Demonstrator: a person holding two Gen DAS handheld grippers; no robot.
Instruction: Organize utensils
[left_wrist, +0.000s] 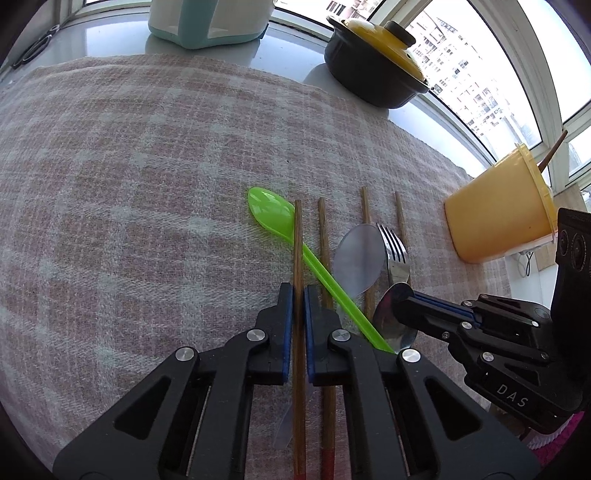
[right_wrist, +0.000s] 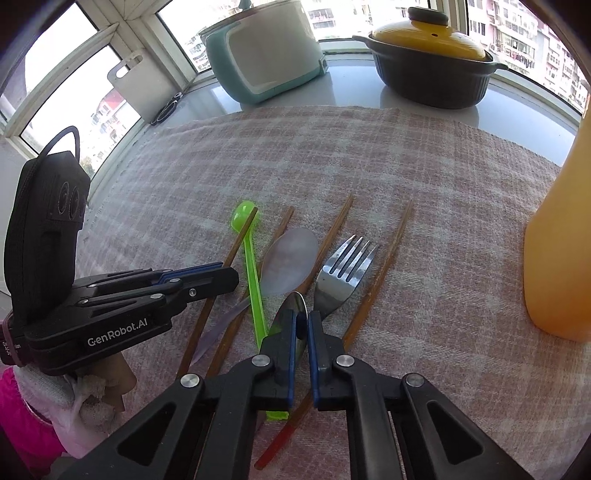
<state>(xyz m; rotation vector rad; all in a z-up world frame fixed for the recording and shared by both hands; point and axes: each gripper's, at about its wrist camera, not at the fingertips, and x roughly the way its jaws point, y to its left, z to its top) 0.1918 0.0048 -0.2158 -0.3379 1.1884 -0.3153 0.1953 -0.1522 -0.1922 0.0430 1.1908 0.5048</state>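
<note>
Left gripper (left_wrist: 298, 295) fingers clamped on a chopstick (left_wrist: 297, 243) crossing the green spoon (left_wrist: 269, 210), right gripper (right_wrist: 307, 321) fingers pinching the metal spoon (right_wrist: 293, 304) on the cloth-covered counter (left_wrist: 129, 166): lifting either may drag neighbouring utensils askew.

We see a coarse, matt woven cloth (left_wrist: 147, 184) under everything. The chopsticks (left_wrist: 298, 258) look like matt brown wood. The green spoon (left_wrist: 271, 210) is glossy translucent plastic, the fork (right_wrist: 343, 273) mirror-bright metal. At two o'clock stands a smooth, dull yellow plastic cup (left_wrist: 498, 218).
</note>
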